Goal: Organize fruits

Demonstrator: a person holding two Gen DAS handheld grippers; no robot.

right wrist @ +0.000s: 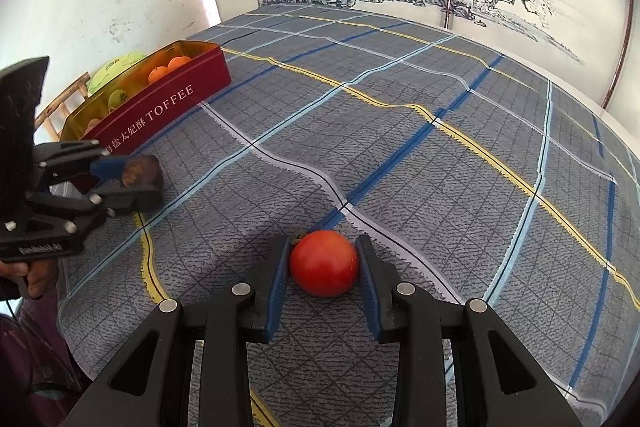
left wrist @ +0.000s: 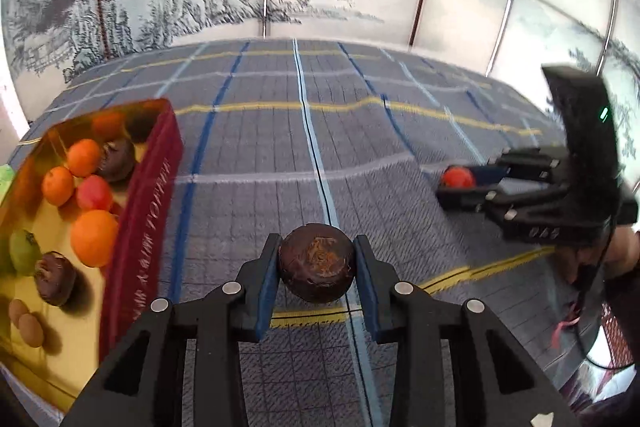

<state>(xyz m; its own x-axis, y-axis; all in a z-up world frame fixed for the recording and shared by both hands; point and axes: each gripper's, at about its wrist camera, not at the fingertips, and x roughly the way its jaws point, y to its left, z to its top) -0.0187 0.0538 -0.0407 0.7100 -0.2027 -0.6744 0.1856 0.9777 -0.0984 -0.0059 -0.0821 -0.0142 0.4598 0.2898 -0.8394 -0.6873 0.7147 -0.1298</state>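
- Left gripper [left wrist: 316, 263] has its fingers clamped on a dark brown fruit [left wrist: 317, 262], pads pressing both flanks. It looks just clear of the checked cloth [left wrist: 320, 155], though I can't be sure it's fully off.
- Right gripper [right wrist: 323, 263] has its fingers narrow around a red fruit [right wrist: 324, 263]. The fruit sits on the cloth, the pads right at its sides, seemingly gripping.
- The tin [left wrist: 148, 211], red-walled and gold inside, stands at the far left of the tabletop, just left of the left gripper. It already holds oranges, a green fruit, brown ones and a red one.
- My read: both hands are in the pick-up step, each with one fruit, neither delivered.
- Next, the brown fruit needs to go up over the tin's near wall and down into a free patch of gold floor before the fingers open.
- The red fruit is well apart from the tin, so it has the longer carry leftward.
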